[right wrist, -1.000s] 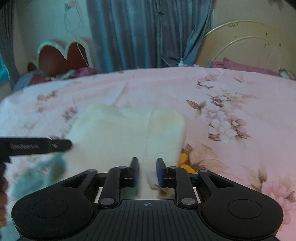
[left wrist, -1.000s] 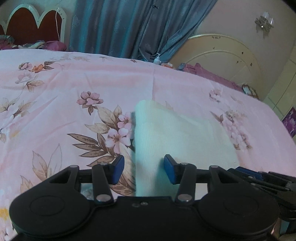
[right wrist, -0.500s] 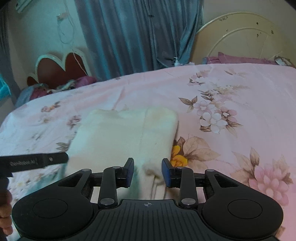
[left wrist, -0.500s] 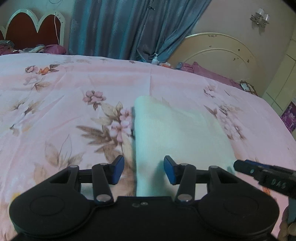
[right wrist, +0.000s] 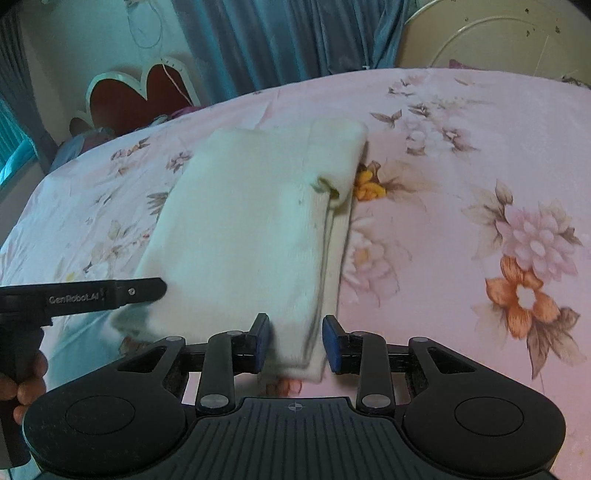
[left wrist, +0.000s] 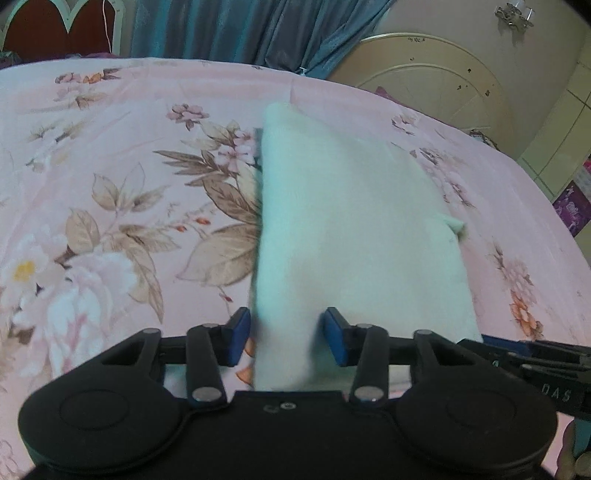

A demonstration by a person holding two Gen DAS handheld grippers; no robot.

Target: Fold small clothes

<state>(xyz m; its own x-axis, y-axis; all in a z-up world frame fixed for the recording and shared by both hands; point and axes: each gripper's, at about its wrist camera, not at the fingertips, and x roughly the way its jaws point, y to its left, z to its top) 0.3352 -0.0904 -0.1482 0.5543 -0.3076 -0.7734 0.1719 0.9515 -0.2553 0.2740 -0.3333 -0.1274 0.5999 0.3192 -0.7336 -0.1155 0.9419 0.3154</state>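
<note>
Pink floral bed (left wrist: 110, 184): cream garment (left wrist: 351, 221) is seen already folded into a slab. Both near corners sit between closing claws, left claw (left wrist: 284, 338) and right claw (right wrist: 295, 343); pinch contact cannot be told. Another fold probably remains.

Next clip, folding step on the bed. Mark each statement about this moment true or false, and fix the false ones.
1. The pale cream knitted garment lies on a pink floral bedsheet. True.
2. The garment is spread out flat in a single layer. False: it is folded, with layered edges showing along its right side in the right wrist view.
3. The near edge of the garment sits between the blue pads of the right gripper. True.
4. The left gripper is over bare sheet, away from the garment. False: the garment's near left corner lies between its fingers.
5. Blue-grey curtains hang behind the bed. True.
6. A second garment lies beside the first. False: only one is visible.
</note>
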